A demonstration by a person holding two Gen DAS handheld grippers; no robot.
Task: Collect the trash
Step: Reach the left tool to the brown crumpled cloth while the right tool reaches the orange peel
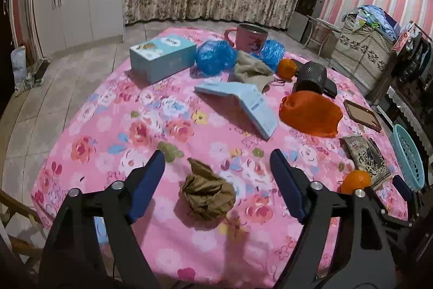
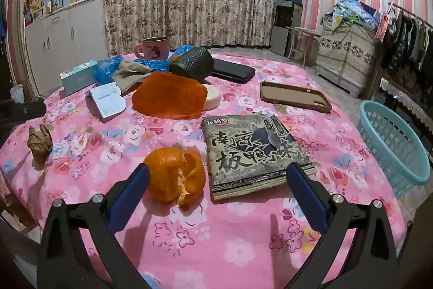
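Left wrist view: worktop (image 1: 113, 126) under pink floral cloth, tiled floor, curtained wall behind. Crumpled brown paper (image 1: 207, 192) lies lower centre between the jaws of the left hand-held gripper (image 1: 217, 161), released, untouched. Blue basket (image 1: 408, 156) cut off at right edge.

Right wrist view: same worktop (image 2: 243, 248). Right hand-held gripper (image 2: 217, 172) released; orange peel (image 2: 174, 175) just inside its left jaw, snack packet (image 2: 254, 151) beside. Paper (image 2: 40, 144) far left.

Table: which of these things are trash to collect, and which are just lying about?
Likely trash:
crumpled brown paper
orange peel
snack packet
blue plastic bags
orange plastic bag
Goes into: turquoise basket

Probably just lying about:
pink mug
tissue box
phone case
black case
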